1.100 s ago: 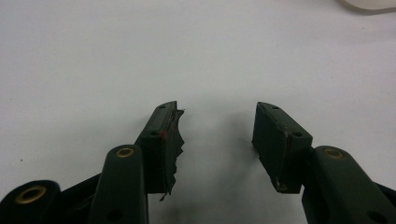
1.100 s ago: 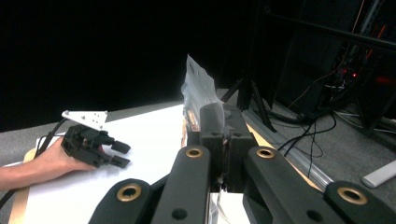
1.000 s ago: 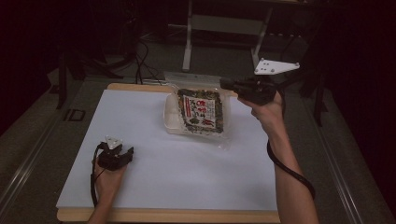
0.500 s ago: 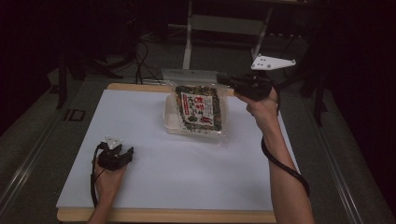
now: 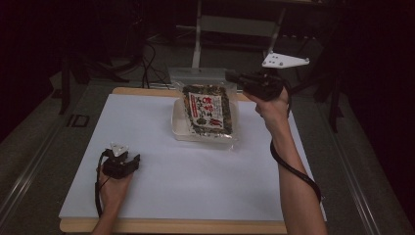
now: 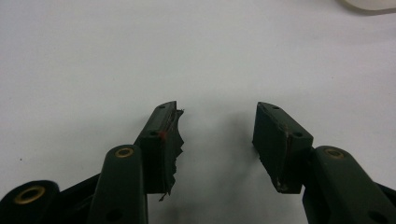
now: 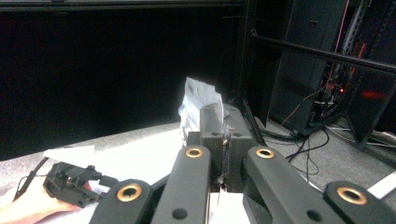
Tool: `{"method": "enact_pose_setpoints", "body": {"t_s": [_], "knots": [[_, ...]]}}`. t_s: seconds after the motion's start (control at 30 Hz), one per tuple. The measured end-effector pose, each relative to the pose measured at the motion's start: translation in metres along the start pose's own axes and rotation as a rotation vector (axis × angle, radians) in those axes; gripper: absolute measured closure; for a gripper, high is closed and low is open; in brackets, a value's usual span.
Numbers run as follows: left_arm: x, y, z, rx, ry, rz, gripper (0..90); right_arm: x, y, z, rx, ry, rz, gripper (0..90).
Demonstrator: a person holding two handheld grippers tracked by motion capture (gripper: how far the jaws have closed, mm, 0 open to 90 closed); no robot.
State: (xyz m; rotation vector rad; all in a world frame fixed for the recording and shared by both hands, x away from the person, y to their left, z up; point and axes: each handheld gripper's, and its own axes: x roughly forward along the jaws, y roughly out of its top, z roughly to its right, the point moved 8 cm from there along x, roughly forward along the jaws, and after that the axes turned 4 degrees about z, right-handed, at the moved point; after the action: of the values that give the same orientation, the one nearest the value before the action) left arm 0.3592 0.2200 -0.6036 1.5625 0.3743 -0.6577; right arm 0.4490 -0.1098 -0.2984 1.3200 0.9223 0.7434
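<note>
1. Pinching the clear top edge of the printed plastic snack bag [image 5: 209, 111] is the right gripper [image 5: 234, 77], its jaws clamped flat on the film, as the right gripper view shows [image 7: 198, 105].
2. That bag lies on a shallow white tray [image 5: 179, 128] at the far middle of the white-topped counter [image 5: 195, 181].
3. Resting near the counter's front left, the left gripper [image 5: 128, 161] has its jaws apart with nothing between them [image 6: 217, 135].
4. The step in hand looks like lifting or pulling the bag by its seal.
5. Next, the grip likely needs keeping firm while the bag comes off the tray, since thin film can slip.
</note>
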Motion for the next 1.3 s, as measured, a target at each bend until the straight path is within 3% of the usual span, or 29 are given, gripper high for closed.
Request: {"method": "enact_pose_setpoints", "body": {"t_s": [0.6, 1.3], "knots": [[0.000, 0.000, 0.000, 0.000, 0.001, -0.001, 50.5, 0.007, 0.012, 0.013, 0.019, -0.044, 0.047, 89.8], [0.000, 0.000, -0.001, -0.010, -0.003, 0.001, 50.2, 0.034, -0.003, 0.028, 0.056, -0.072, 0.053, 89.8]]}}
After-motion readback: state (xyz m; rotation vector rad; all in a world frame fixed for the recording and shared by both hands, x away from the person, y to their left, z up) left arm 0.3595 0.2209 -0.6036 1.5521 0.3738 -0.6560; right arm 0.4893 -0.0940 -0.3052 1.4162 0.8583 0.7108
